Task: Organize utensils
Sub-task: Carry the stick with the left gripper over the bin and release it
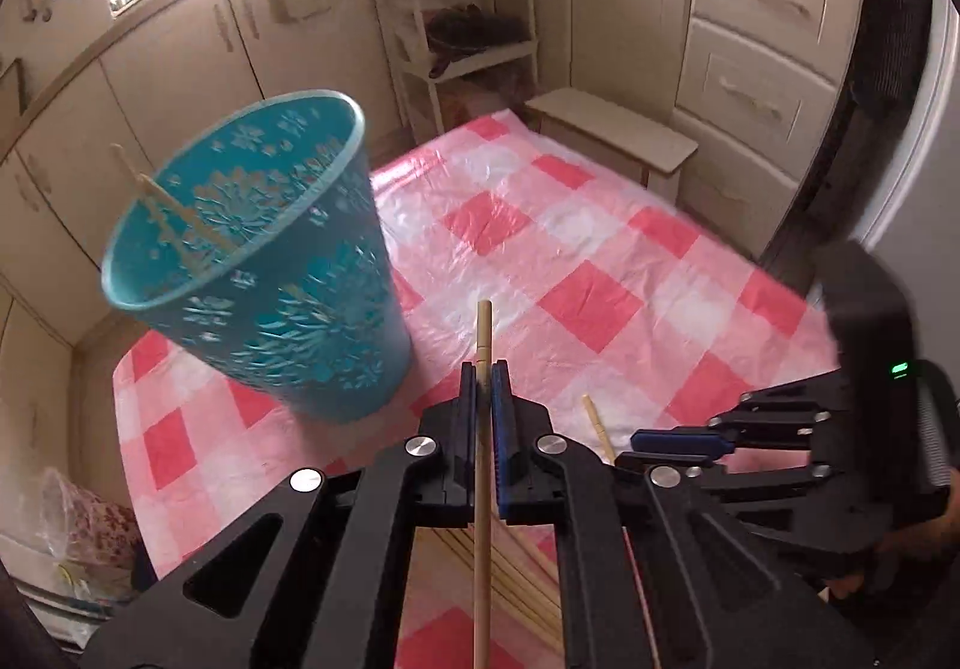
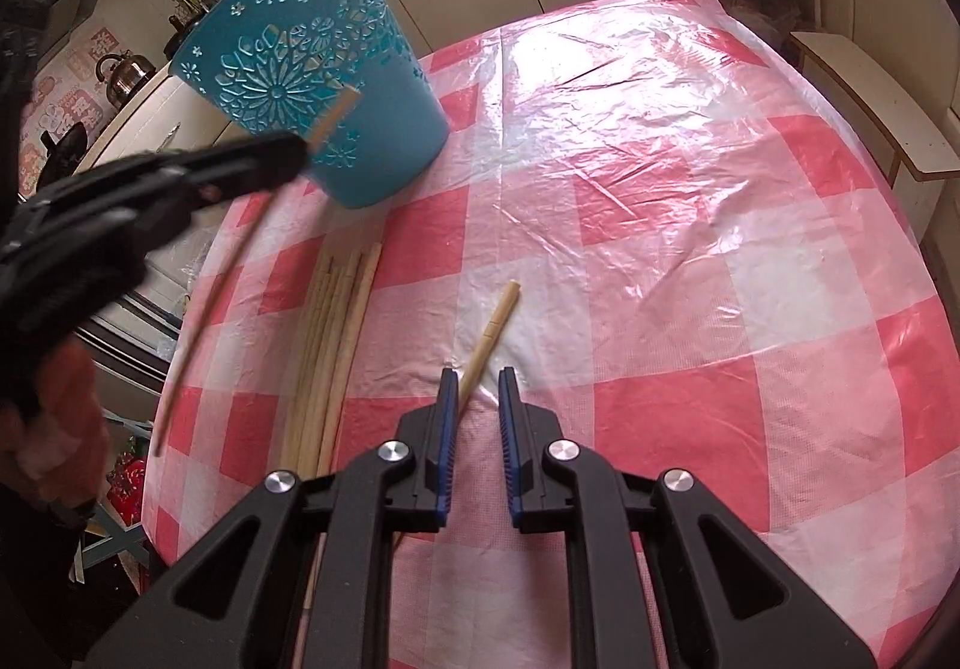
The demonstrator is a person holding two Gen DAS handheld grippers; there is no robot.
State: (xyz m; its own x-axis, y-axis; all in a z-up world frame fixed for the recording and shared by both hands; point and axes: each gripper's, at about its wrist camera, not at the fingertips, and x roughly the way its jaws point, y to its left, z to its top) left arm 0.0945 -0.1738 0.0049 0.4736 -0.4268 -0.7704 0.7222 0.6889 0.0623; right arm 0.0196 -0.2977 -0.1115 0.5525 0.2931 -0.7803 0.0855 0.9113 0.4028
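The left tool [image 1: 483, 369] was pinching a single wooden chopstick [image 1: 483, 465] between its pressed-together fingers in the left wrist view, the stick running straight up the frame with its blunt end poking out just past the fingertips. Ahead and to the left stood the teal cup [image 1: 264, 261], patterned with cut-out flowers, resting on the pink-and-white checked surface [image 1: 600, 249]; at least one chopstick [image 1: 174, 225] already leaned inside it against the near rim. A bundle of loose chopsticks [image 1: 516, 579] lay on the surface beneath the tool, and the right tool [image 1: 672, 444] reached in low from the right beside another stick [image 1: 599, 426]. In the right wrist view, the right tool [image 2: 474, 390] had its fingers spread apart, holding nothing, with one loose chopstick [image 2: 491, 333] lying on the surface and its near end between them, close to the left finger. The bundle of chopsticks [image 2: 330, 345] lay just to the left of it. The left tool [image 2: 264, 159], blurred, was raised at the left, gripping its chopstick [image 2: 240, 255] in front of the teal cup [image 2: 312, 69], which stood at the far left part of the surface [image 2: 690, 189].
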